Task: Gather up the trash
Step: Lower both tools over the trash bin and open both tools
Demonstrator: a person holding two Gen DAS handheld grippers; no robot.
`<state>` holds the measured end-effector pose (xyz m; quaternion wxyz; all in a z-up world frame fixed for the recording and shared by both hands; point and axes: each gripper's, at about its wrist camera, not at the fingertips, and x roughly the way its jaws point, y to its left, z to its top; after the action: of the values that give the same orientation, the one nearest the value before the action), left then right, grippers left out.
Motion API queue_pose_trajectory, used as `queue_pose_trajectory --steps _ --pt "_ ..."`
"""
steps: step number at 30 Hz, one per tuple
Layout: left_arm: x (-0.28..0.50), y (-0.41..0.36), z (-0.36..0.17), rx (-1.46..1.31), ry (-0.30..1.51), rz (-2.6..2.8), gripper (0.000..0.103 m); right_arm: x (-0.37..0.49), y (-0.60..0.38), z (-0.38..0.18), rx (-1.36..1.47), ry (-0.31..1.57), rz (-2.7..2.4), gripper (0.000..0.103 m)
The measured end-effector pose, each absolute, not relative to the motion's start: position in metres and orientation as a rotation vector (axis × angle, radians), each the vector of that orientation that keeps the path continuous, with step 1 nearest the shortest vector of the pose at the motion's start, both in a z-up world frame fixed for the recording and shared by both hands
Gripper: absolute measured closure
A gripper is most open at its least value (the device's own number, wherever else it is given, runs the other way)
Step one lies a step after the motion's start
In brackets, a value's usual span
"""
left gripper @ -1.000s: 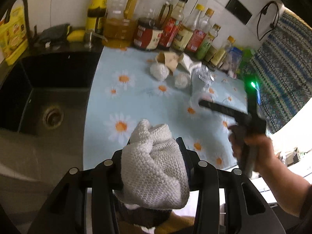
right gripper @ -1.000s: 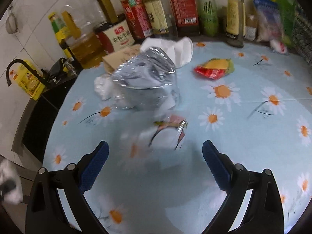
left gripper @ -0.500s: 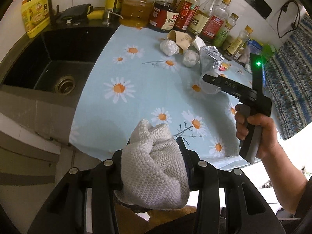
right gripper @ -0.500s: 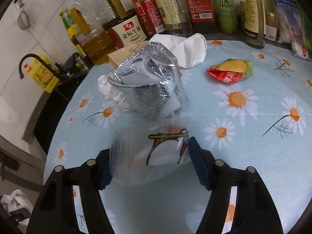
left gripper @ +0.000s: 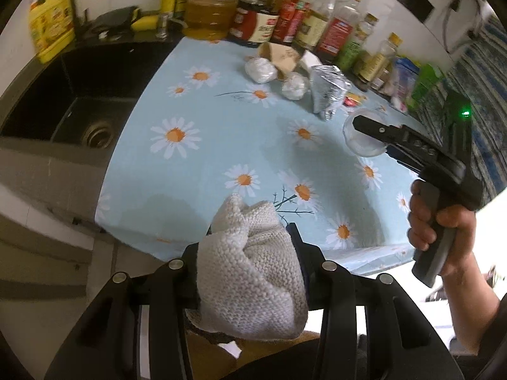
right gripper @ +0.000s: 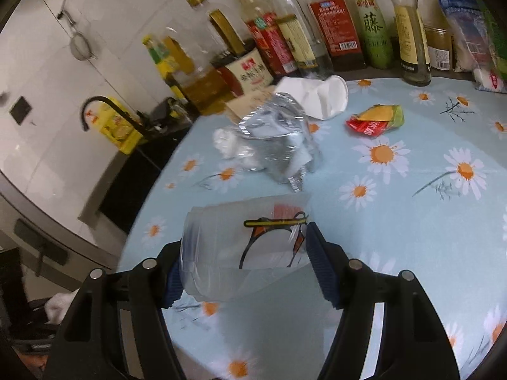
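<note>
My left gripper point(left gripper: 248, 237) is shut on a white knitted cloth point(left gripper: 250, 278), held just off the near edge of the daisy tablecloth point(left gripper: 221, 139). A clear plastic cup point(right gripper: 240, 247) lies sideways in my right gripper point(right gripper: 245, 253), with both blue pads pressing on it, a little above the table. The left wrist view shows that right gripper point(left gripper: 364, 133) in a person's hand, with the cup point(left gripper: 361, 148) at its tip. Further back lie a crumpled foil container point(right gripper: 275, 145), a white paper cup point(right gripper: 320, 95), a red and yellow wrapper point(right gripper: 375, 118) and two wadded balls point(left gripper: 261, 69).
A row of sauce and oil bottles point(right gripper: 342, 31) lines the wall behind the table. A black sink point(left gripper: 63, 95) with a curved tap sits to the left. A brown paper cup point(left gripper: 280, 57) lies by the bottles. Bagged goods point(right gripper: 469, 31) stand at the far right.
My right gripper closed on the clear plastic cup and raised it off the tablecloth. My left gripper drew back toward the table's near edge, still holding the cloth.
</note>
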<state>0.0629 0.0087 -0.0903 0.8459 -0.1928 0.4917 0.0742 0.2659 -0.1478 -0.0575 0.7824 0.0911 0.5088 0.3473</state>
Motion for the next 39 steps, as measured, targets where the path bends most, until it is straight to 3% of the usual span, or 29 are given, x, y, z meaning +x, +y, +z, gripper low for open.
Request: queue_pose_trajectory --steps 16,39 --pt "0.032 0.018 -0.112 -0.337 1.088 -0.087 0.063 0.141 -0.137 -0.015 0.242 1.092 0.74 0.036" --pt "0.005 0.021 -0.231 -0.29 1.325 -0.193 0.062 0.055 -0.131 -0.143 0.404 1.447 0.517 0.036"
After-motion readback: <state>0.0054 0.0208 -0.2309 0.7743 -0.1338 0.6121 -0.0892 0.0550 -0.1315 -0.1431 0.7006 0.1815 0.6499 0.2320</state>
